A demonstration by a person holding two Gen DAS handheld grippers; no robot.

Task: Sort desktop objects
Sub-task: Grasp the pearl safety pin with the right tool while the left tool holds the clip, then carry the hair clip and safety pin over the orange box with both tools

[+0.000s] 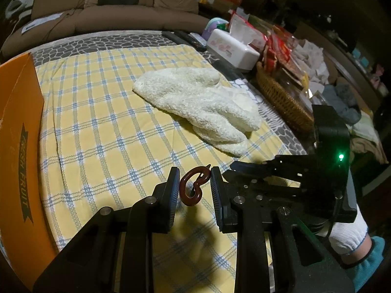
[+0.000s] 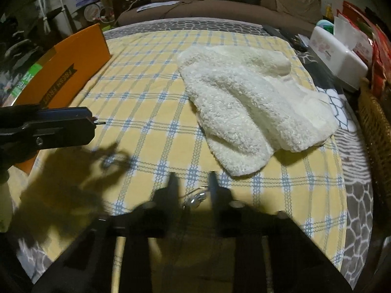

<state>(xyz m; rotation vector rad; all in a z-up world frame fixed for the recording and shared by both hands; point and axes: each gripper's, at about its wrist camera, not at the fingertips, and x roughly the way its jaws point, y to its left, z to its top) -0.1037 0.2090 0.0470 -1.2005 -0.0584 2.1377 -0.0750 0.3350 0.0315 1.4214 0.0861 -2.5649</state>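
On orange box (image 1: 19, 131), "FRESH FRUIT" banner (image 1: 24, 175).

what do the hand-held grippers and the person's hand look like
Both are matte black with angular linkage arms and silver bolts. The left hand-held gripper has ribbed pads. The right hand-held gripper shows a green LED and black cable. The hand wears a white knit glove and teal sleeve.
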